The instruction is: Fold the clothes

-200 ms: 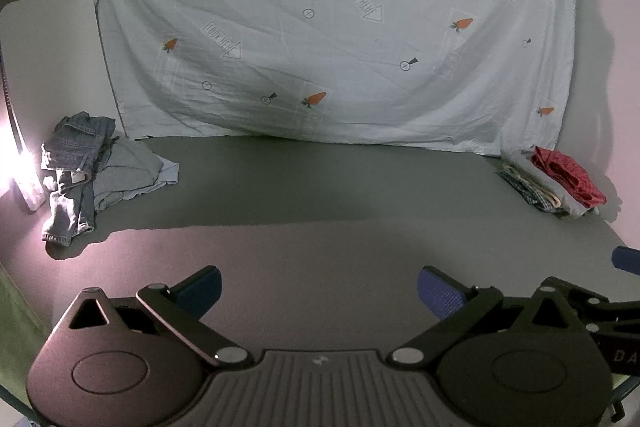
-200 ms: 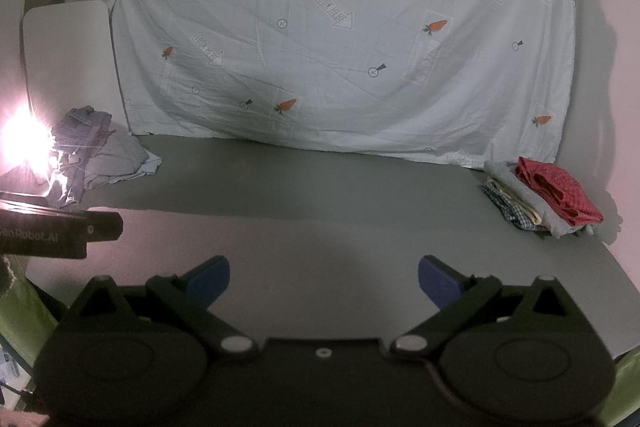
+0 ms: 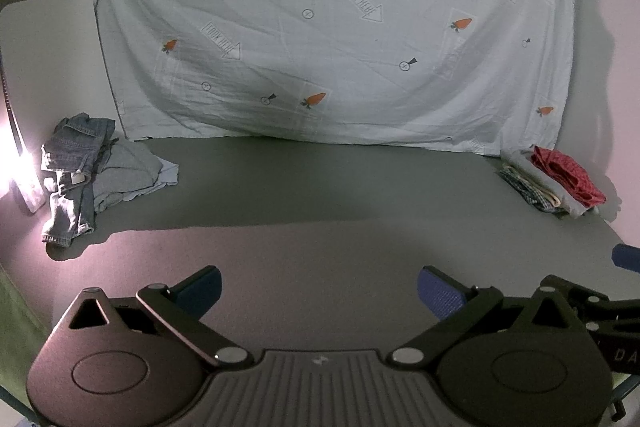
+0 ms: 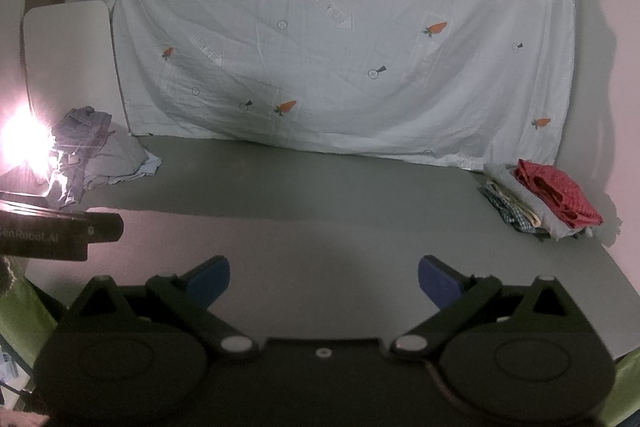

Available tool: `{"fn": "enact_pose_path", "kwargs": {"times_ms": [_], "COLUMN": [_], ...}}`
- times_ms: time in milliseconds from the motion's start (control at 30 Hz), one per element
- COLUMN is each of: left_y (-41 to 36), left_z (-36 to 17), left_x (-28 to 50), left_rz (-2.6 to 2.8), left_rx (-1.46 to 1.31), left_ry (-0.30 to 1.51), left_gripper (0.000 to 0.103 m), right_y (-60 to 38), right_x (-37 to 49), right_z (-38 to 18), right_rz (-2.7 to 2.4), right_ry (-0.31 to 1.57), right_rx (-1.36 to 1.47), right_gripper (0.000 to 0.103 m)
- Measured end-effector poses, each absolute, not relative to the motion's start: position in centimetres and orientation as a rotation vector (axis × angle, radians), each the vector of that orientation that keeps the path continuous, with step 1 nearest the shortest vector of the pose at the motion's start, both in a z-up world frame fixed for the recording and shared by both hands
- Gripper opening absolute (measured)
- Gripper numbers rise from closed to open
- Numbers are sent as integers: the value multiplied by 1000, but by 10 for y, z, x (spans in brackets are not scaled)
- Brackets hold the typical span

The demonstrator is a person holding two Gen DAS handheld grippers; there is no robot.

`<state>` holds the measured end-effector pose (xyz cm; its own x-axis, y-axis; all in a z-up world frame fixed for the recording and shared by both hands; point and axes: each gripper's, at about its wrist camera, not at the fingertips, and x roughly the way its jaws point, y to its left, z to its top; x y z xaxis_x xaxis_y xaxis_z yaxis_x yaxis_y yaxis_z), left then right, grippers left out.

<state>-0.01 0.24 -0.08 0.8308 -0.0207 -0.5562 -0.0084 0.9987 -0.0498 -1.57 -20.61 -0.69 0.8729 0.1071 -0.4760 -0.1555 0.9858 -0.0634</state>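
Note:
A loose heap of clothes, blue jeans (image 3: 74,163) on a pale grey-blue garment (image 3: 128,175), lies at the far left of the grey table (image 3: 320,195); it also shows in the right wrist view (image 4: 104,155). A folded stack with a red garment on top (image 3: 560,175) sits at the far right, also in the right wrist view (image 4: 552,195). My left gripper (image 3: 320,291) is open and empty over the table's front. My right gripper (image 4: 324,281) is open and empty too, beside it.
A white sheet with carrot prints (image 3: 320,27) hangs behind the table. A white board (image 3: 48,67) leans at the back left. A bright lamp (image 4: 20,139) glares at the left edge. The left gripper's body (image 4: 60,231) shows in the right wrist view.

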Motion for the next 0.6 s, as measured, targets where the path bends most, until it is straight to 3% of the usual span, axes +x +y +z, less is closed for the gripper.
{"fn": "enact_pose_path", "kwargs": {"times_ms": [600], "left_y": [-7], "left_z": [5], "left_x": [4], "left_rz": [-5], "left_rx": [-56], "left_ry": [588], "left_gripper": [103], "right_y": [-210], "right_x": [-17], "right_z": [-7], "right_rz": [131], "right_ry": [489], "right_rx": [-112], "right_gripper": [102]}}
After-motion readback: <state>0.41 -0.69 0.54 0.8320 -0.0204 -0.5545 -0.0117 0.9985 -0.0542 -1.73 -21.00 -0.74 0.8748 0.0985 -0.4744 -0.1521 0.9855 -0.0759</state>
